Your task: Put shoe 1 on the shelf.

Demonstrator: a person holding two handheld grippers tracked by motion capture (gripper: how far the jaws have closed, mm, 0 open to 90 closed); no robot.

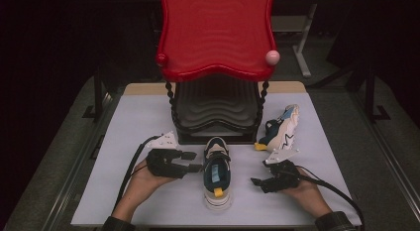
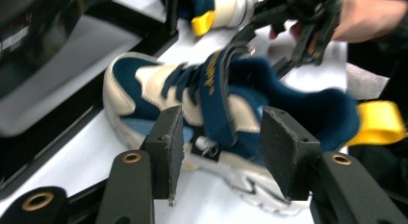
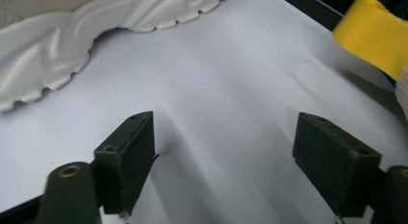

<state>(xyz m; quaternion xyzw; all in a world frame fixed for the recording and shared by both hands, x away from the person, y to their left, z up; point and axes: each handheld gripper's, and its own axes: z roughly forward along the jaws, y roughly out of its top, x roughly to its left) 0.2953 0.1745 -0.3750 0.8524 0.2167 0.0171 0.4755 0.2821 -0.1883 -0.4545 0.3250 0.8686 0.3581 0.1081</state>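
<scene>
A navy and cream shoe (image 1: 217, 171) with a yellow heel tab stands upright on the white table (image 1: 148, 201), toe toward the rack. My left gripper (image 1: 194, 161) is open at the shoe's left side. In the left gripper view its jaws (image 2: 223, 147) frame the shoe (image 2: 211, 104) without closing on it. My right gripper (image 1: 258, 184) is open to the right of the shoe, apart from it, with bare table between its jaws (image 3: 226, 152). A white sole (image 3: 72, 31) and a yellow tab (image 3: 375, 31) edge that view. A matching second shoe (image 1: 280, 128) lies on its side at the right.
A two-tier rack stands at the back centre, with a red top shelf (image 1: 216, 32) and a black lower shelf (image 1: 216, 109). Its base sits just beyond the upright shoe's toe. The table's front edge runs near the person's forearms.
</scene>
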